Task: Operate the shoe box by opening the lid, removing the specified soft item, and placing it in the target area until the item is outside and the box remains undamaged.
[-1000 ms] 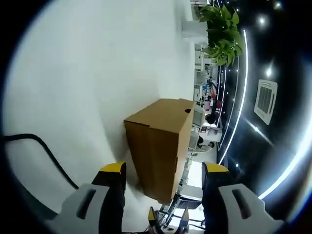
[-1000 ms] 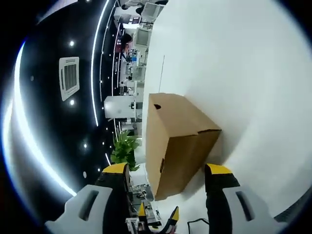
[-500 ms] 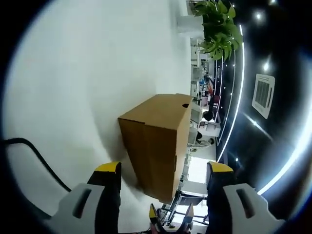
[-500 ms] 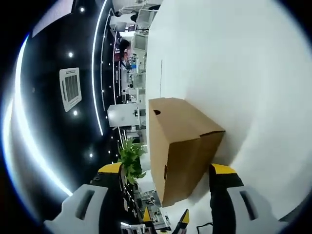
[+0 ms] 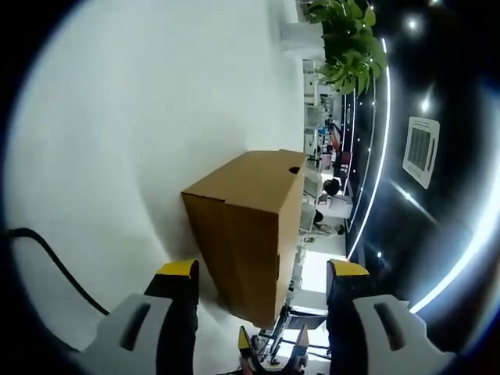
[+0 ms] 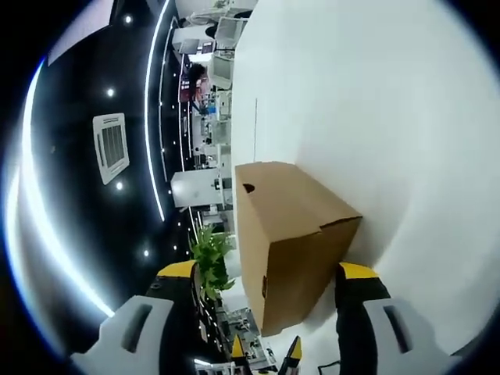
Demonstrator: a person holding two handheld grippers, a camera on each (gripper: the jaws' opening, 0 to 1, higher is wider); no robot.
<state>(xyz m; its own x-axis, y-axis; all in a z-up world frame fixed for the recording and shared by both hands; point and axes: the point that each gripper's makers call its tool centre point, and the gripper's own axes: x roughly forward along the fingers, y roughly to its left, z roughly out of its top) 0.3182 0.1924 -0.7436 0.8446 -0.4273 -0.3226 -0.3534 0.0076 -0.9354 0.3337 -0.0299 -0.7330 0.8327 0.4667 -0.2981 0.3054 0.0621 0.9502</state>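
Lying closed, shoe box (image 5: pixel 250 226) points away lengthwise.

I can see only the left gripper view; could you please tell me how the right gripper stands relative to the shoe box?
Observer: The right gripper is open, its fingers apart on either side of the near end of the shoe box. I see no contact.
Operator: Thank you. Is the lid shut at that end?
Observer: Yes. In the right gripper view the lid lies flat and the folded end flap sits closed against the box.
Operator: Is anything on the table beyond it?
Observer: A thin straight line runs across the white table past the far end of the box.
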